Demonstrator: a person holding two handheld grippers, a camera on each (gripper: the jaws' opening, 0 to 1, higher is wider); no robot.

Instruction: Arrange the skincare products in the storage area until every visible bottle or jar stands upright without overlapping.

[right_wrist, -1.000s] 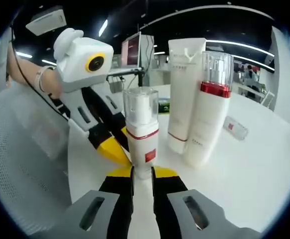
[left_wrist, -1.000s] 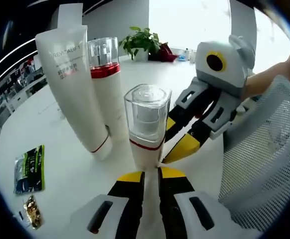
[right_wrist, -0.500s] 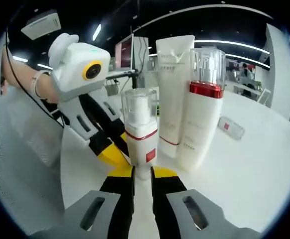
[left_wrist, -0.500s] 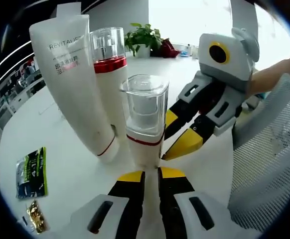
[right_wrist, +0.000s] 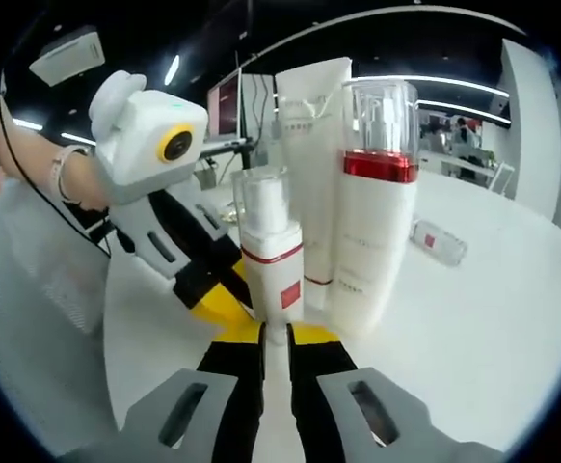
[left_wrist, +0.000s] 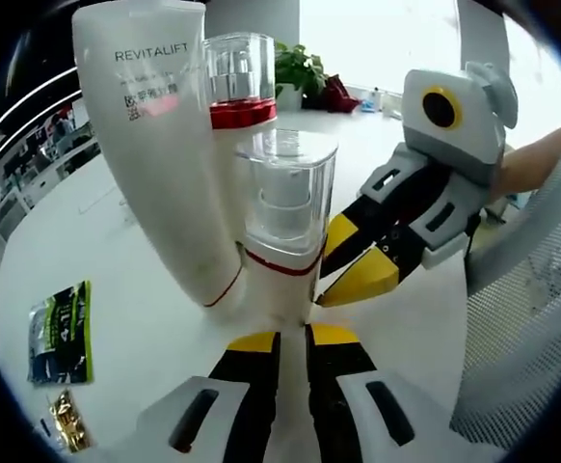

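While three skincare containers stand upright and close together on the white table (left_wrist: 117, 289), both grippers sit low at the foot of the short pump bottle (left_wrist: 285, 236), which has a clear square cap and a red band. In the left gripper view, the left gripper (left_wrist: 293, 340) rises from 6 o'clock with its yellow-tipped jaws pressed nearly together, their tips right at the bottle's base; whether they touch it I cannot tell. The right gripper (left_wrist: 353, 275) reaches in from 3 o'clock, its jaws close together, yellow tips beside the bottle's lower right side. The white tube (left_wrist: 165, 164), printed REVITALIFT, stands cap-down at 10 o'clock of the short bottle, touching or nearly so. The tall bottle (left_wrist: 237, 92) with a red collar and clear cap stands behind them. A white mesh basket (left_wrist: 526, 318) fills the 4 o'clock edge. A green sachet (left_wrist: 59, 333) and a small gold packet (left_wrist: 68, 422) lie flat at 8 o'clock. A potted plant (left_wrist: 300, 72) sits far off at 12 o'clock.

In the right gripper view, a small clear bottle (right_wrist: 440, 243) lies on its side at 3 o'clock, well apart from the group.
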